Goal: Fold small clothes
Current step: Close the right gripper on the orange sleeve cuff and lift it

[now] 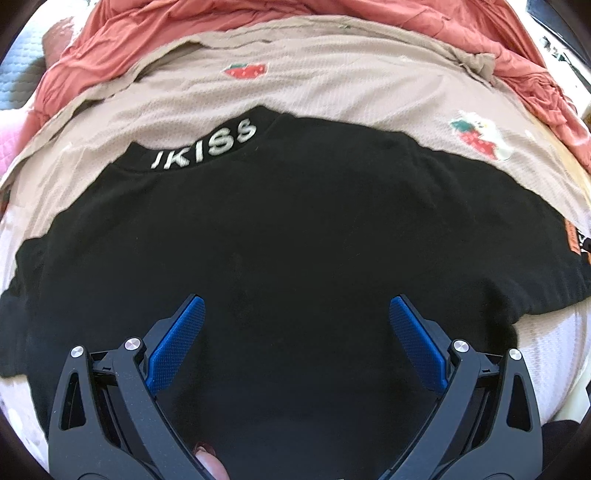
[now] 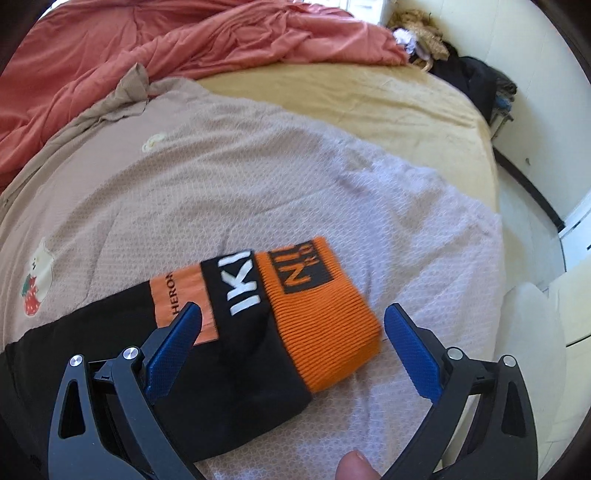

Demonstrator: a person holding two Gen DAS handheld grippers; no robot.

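Bed under a beige waffle-weave blanket with strawberry patches (image 1: 332,92), where a black knit sweater with white lettering at the collar (image 1: 280,236) is lying spread flat.

I am holding my left hand-held gripper (image 1: 297,314) released over the sweater's dark body, its blue pads wide apart and gripping nothing, while the collar is pointing away from me toward a rumpled coral-red duvet (image 1: 122,33) bunched at the far side. My right hand-held gripper (image 2: 293,321) is also hanging released, its blue fingers (image 2: 413,354) straddling the sleeve's ribbed orange cuff (image 2: 325,332), which is resting on the blanket; I cannot tell whether they are touching it. My fingertip (image 2: 356,467) is showing at the bottom edge of the right view.
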